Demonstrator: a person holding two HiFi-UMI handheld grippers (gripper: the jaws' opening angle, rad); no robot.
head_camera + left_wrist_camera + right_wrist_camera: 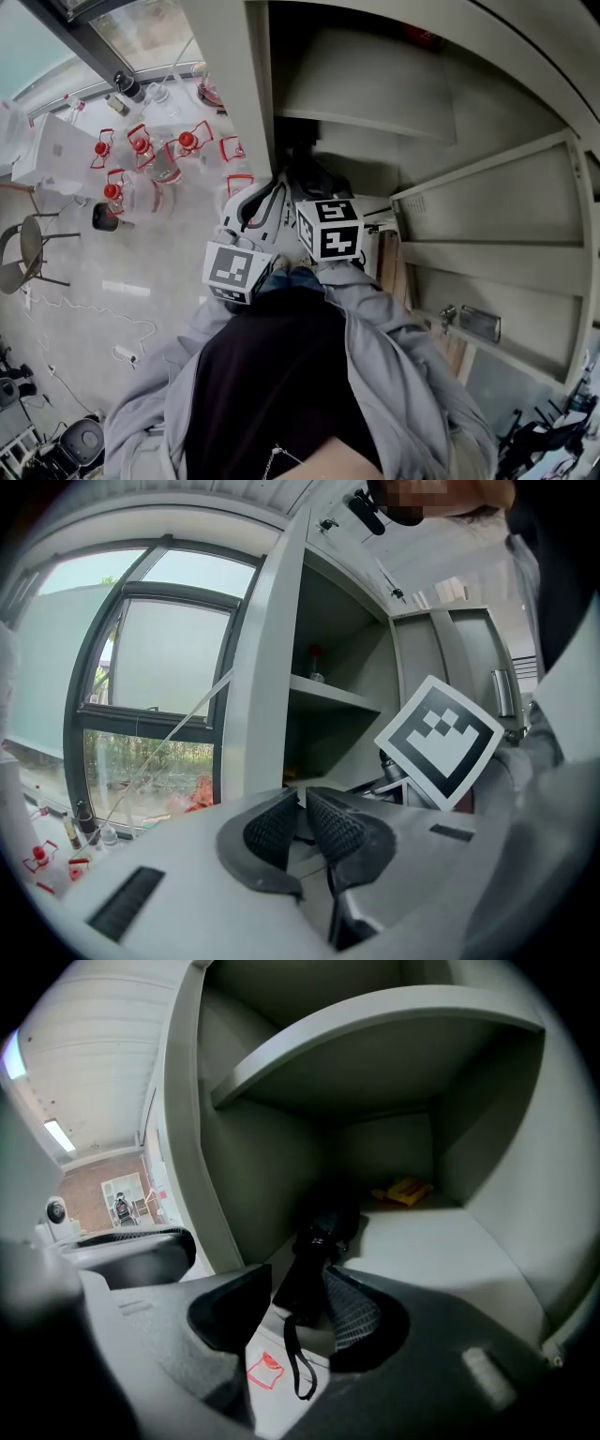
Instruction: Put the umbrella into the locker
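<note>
Your right gripper (295, 1286) was at the mouth of the open locker (394, 1049), reaching into the compartment under the shelf, with its jaws apart. The folded black umbrella (314, 1255) lay on that compartment's floor. Its handle end was between the jaws and its body ran toward the back wall. A clear gap showed between the umbrella and the pad at the view's left side. The other pad sat right beside the handle, though in that dim light I could not tell whether it touched. The wrist strap (298, 1368) lay looped in front of the handle, next to a small red mark (265, 1371) on the pale surface. A yellow object (403, 1190) lay at the back of the same compartment, apart from the umbrella. Your left gripper (302, 803) was held just outside the locker, beside the right one, jaws closed together on nothing.
</note>
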